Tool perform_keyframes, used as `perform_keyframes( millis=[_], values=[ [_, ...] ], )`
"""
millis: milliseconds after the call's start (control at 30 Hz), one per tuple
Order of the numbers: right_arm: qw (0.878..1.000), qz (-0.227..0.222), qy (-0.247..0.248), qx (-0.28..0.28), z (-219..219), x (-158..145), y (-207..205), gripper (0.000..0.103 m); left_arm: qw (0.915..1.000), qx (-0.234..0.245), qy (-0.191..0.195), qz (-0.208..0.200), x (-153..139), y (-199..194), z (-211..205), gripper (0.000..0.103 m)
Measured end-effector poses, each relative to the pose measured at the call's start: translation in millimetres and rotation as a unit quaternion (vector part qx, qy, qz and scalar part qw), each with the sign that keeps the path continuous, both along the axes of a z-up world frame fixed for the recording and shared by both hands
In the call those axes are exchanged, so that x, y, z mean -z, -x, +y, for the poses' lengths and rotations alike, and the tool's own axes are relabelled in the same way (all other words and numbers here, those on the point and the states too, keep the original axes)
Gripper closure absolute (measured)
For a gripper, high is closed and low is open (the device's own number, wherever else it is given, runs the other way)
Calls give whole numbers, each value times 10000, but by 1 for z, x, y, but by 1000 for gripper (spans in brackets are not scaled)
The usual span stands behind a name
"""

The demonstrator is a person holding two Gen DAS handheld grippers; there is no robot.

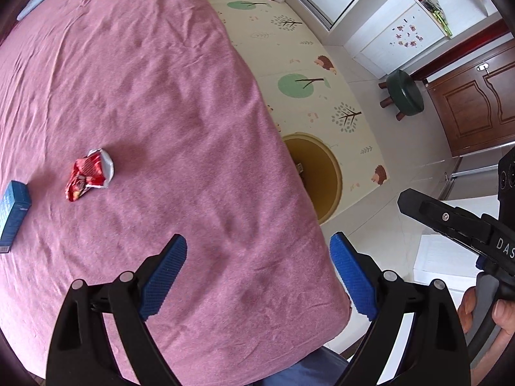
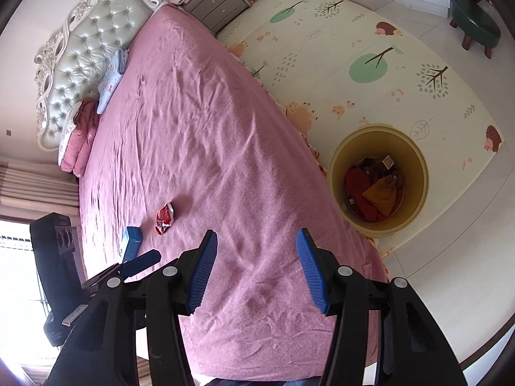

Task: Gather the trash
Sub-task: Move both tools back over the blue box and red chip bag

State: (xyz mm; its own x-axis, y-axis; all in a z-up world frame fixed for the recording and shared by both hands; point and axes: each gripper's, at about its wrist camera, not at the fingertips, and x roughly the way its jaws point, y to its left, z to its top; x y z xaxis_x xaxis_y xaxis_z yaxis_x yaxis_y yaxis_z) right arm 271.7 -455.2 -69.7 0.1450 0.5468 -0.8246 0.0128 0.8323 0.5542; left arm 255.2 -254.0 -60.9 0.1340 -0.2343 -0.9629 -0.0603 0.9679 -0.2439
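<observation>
Bed: pink sheet [image 1: 154, 103] fills most of both views, wrinkled, its near corner at the bottom of the frame.
Wrapper: crumpled red wrapper [image 1: 88, 175] lies on the sheet at left of the left wrist view; in the right wrist view it sits left of centre [image 2: 164, 218].
Box: blue box [image 1: 13, 215] at the far left edge, near the wrapper but apart from it.
Bin: yellow bin [image 2: 415, 160] stands on the play mat [image 2: 354, 51] beside the bed, right of centre, with red and orange trash inside.
Left gripper: [image 1: 259, 273] jaws wide apart, nothing between them, over the sheet's lower part.
Right gripper: [image 2: 257, 268] jaws about half apart, nothing held, above the bed's near corner.
Stool: green stool [image 1: 404, 95] on the tiles at upper right.
</observation>
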Motion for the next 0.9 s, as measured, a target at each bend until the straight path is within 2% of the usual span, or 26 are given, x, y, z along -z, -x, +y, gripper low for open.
perform_keyframes(
  millis=[333, 533, 633, 900],
  values=[
    [9950, 10, -109, -995, 122, -6, 20, 43, 9961, -803, -368, -69, -7, 60, 123, 11],
    [9902, -118, 174, -1378, 190, -8, 32, 37, 9910, -1179, -631, -78, -9, 87, 194, 11],
    [9898, -136, 304, -1384, 218, -7, 40, 31, 9897, -1222, -736, -108, -9, 96, 225, 11],
    [9901, 95, 298, -1370, 287, 7, 55, 31, 9907, -1039, -867, -143, -2, 103, 296, 11]
  ],
)
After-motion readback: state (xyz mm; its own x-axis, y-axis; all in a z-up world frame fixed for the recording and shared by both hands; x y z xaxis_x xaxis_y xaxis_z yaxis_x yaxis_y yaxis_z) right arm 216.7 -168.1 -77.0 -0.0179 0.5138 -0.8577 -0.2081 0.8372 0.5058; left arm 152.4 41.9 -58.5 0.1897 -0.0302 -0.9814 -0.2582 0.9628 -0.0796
